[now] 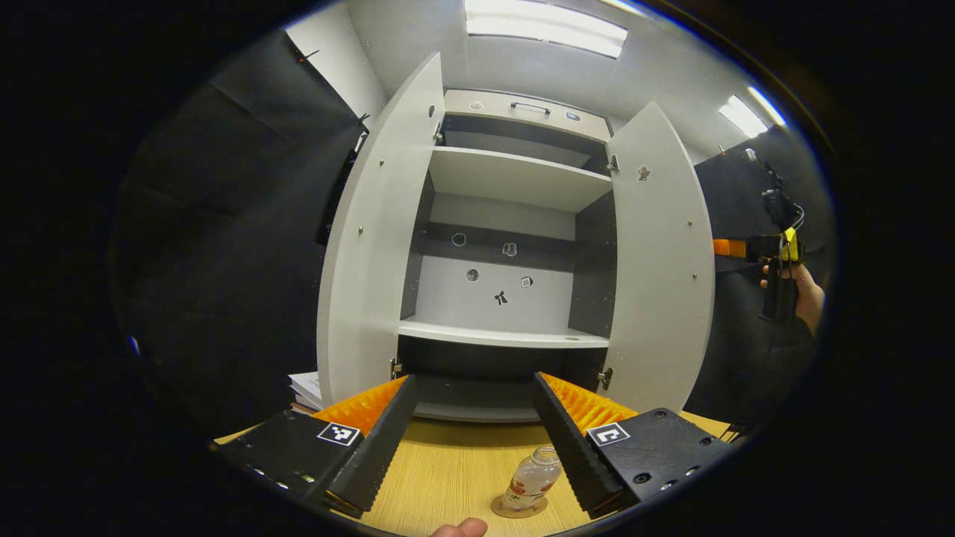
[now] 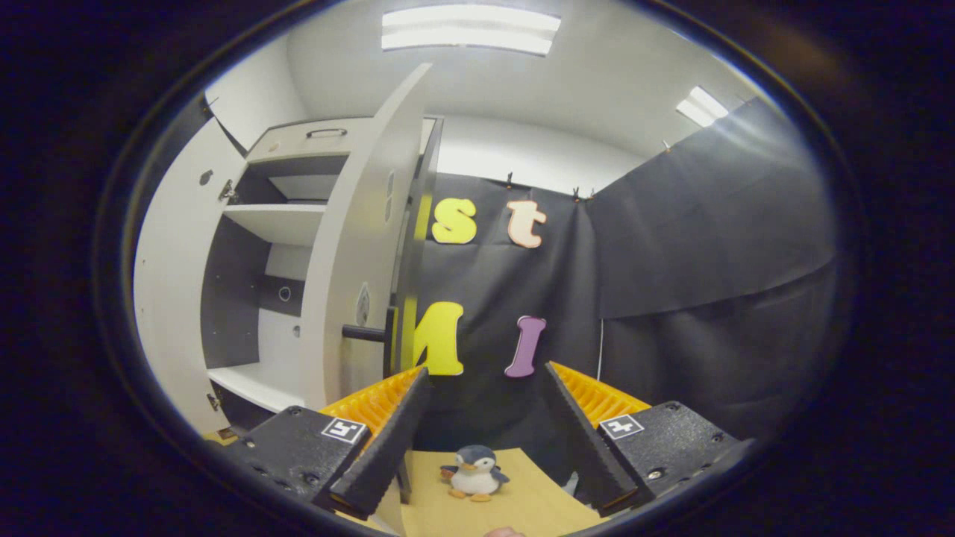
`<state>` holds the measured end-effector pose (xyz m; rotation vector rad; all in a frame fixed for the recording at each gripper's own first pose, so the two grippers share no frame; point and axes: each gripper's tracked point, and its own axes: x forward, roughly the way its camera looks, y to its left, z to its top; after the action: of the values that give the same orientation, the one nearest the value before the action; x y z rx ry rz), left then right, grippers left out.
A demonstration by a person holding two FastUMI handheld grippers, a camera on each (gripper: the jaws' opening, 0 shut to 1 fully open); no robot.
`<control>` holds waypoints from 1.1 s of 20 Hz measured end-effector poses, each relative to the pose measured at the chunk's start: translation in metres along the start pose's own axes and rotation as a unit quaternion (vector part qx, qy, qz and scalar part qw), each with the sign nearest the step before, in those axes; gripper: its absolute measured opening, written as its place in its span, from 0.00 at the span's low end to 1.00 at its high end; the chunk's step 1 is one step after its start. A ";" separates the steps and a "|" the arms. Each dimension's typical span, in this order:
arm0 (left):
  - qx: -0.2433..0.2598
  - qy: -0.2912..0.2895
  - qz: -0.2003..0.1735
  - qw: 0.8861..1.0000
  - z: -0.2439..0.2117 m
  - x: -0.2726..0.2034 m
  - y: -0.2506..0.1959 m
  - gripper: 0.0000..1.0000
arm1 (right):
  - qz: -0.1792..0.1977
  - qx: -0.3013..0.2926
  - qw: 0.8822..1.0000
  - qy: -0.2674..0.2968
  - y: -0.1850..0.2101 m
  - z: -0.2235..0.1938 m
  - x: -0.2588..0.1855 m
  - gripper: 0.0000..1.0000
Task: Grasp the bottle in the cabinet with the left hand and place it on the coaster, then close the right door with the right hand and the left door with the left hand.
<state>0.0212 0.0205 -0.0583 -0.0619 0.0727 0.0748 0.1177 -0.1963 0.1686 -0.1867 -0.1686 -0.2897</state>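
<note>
Clear plastic bottle (image 1: pixel 531 481) stands on one round coaster (image 1: pixel 518 509) on the light wooden bench (image 1: pixel 448 470), 6 o'clock of the white cabinet (image 1: pixel 507 246); both doors open. Left tongs (image 1: pixel 473 440) wide, empty; right tongs (image 2: pixel 483 436) wide, empty.

We see a light wooden table (image 1: pixel 455 462) carrying the white cabinet (image 1: pixel 515 406) at its back — in front, a round coaster (image 1: pixel 518 508) lies on the wood with the bottle (image 1: pixel 531 479) upright on it. A stack of papers (image 1: pixel 306 388) sits left of the cabinet — a toy penguin (image 2: pixel 474 473) stands on the tabletop too.

Both views near — facing cabinet (image 1: pixel 507 246)
</note>
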 end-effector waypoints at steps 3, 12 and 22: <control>0.004 -0.005 0.009 1.000 0.002 0.002 0.005 0.95 | 0.004 0.024 1.000 -0.002 0.006 -0.002 0.000 0.96; 0.009 -0.003 0.004 1.000 0.003 0.010 0.009 0.95 | 0.108 0.079 0.991 -0.001 0.101 -0.004 -0.015 0.96; 0.009 0.009 0.050 0.999 -0.002 0.006 0.050 0.95 | 0.178 0.097 0.979 0.024 0.197 -0.031 0.020 0.98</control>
<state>0.0228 0.0705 -0.0638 -0.0411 0.0936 0.1732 0.1992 -0.0224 0.1115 -0.0142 -0.1127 0.0795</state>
